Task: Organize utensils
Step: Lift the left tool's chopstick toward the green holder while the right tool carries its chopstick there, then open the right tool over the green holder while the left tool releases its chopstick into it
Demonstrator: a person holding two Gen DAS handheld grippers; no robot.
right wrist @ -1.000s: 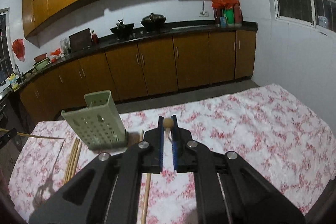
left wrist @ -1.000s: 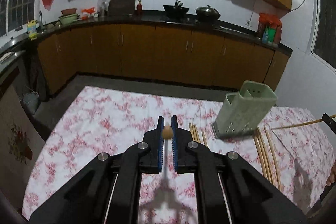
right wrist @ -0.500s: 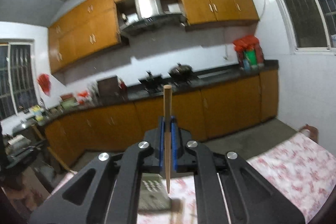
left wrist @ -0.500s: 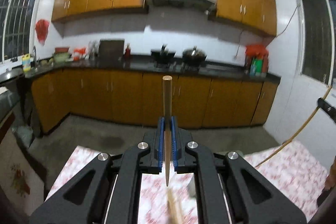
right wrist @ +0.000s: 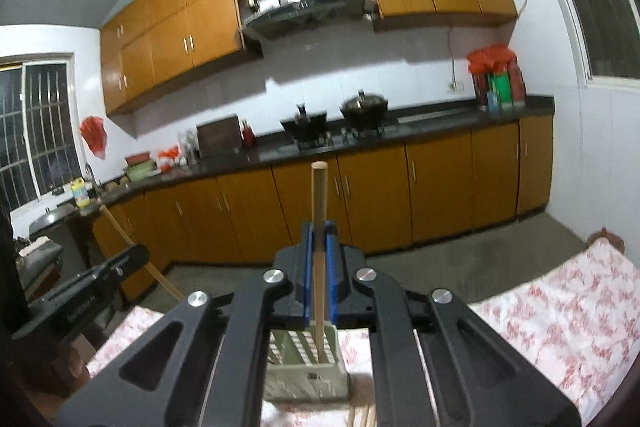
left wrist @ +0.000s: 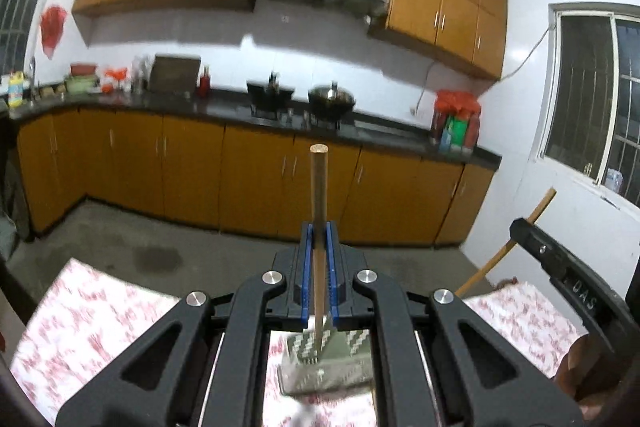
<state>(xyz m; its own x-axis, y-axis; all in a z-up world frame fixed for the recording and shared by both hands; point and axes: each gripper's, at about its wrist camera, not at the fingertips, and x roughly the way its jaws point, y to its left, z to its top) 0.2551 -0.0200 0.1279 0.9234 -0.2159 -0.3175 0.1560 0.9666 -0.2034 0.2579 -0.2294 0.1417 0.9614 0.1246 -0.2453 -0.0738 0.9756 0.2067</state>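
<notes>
No readable writing. Left claw (left wrist: 319,259) is clamped on an upright chopstick (left wrist: 319,211); right claw (right wrist: 319,259) likewise on a stick (right wrist: 319,227), both tips over the holder (right wrist: 308,371) below.

Each handheld gripper is built the same: the left gripper (left wrist: 319,247) and the right gripper (right wrist: 319,247) have matte black angular linkage arms with triangular cut-outs, joined by four round silver screws set in an arc across the frame. Their narrow fingers are faced with bright blue pads (left wrist: 305,267) that show fine ribbing along the inner edges. Seen from the side in the other camera, each gripper body is a long black bar with a small screw near its tip and faint raised lettering, too blurred to read.
</notes>
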